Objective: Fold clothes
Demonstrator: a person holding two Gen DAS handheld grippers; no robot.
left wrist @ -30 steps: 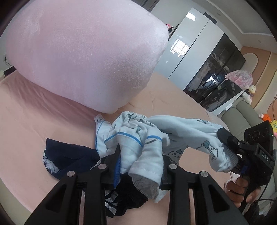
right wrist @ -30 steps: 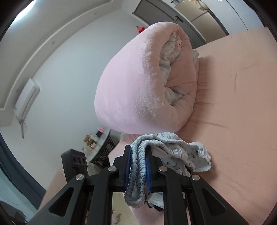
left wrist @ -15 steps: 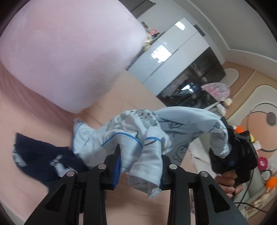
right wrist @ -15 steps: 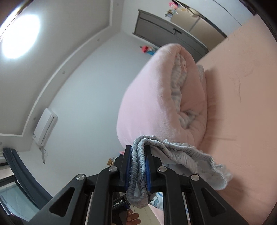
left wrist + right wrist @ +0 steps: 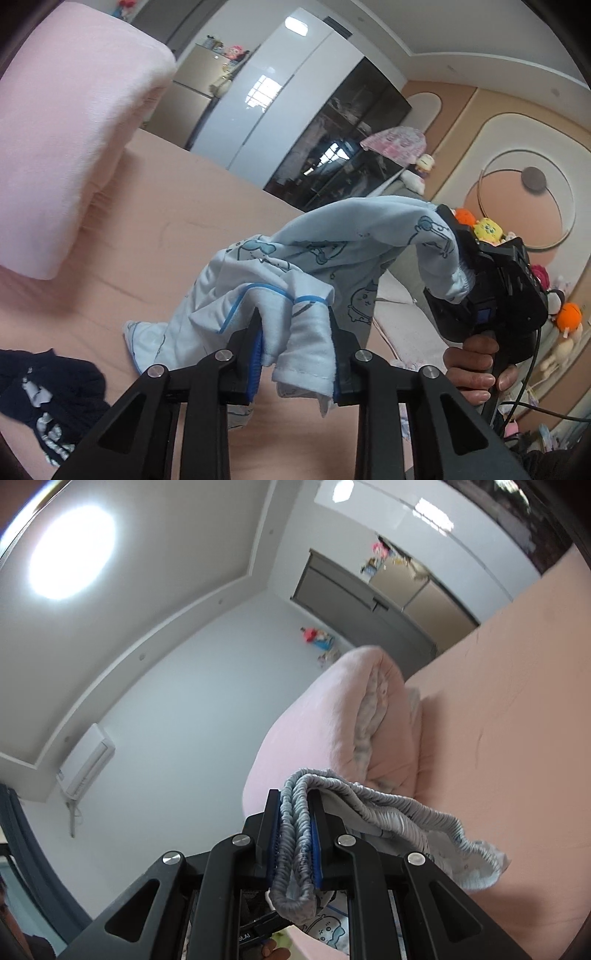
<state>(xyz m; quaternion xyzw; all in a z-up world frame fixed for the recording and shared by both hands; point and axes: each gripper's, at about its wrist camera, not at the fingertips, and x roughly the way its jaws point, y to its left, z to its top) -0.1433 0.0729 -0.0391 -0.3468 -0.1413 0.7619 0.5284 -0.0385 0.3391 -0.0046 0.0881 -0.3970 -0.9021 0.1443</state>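
Bedroom scene, with a peach-pink bed sheet (image 5: 177,229) filling most of both views and a big rolled pink duvet (image 5: 62,122) sitting on it. Behind that there's a glossy white and black wardrobe (image 5: 295,110), and a bunch of plush toys (image 5: 487,229) off to the side.

So the pale blue garment (image 5: 325,258) is up off the bed, stretched between both claws. It's soft cotton with little cartoon characters printed in darker blue, plus a bright blue trim line near one edge. Looks like kids' pyjama bottoms, since the other end has a gathered elastic waistband (image 5: 369,805).

Left gripper (image 5: 295,332) is clamped on a folded, hemmed bit of the fabric, and its jaws have just been closing a little further on it. Right gripper (image 5: 295,834) is pinched tight on the bunched waistband, with a hand (image 5: 476,373) around its handle.

A dark navy garment (image 5: 48,391) with white print lies crumpled on the sheet at lower left. No containers anywhere, and I can't read any of the writing.
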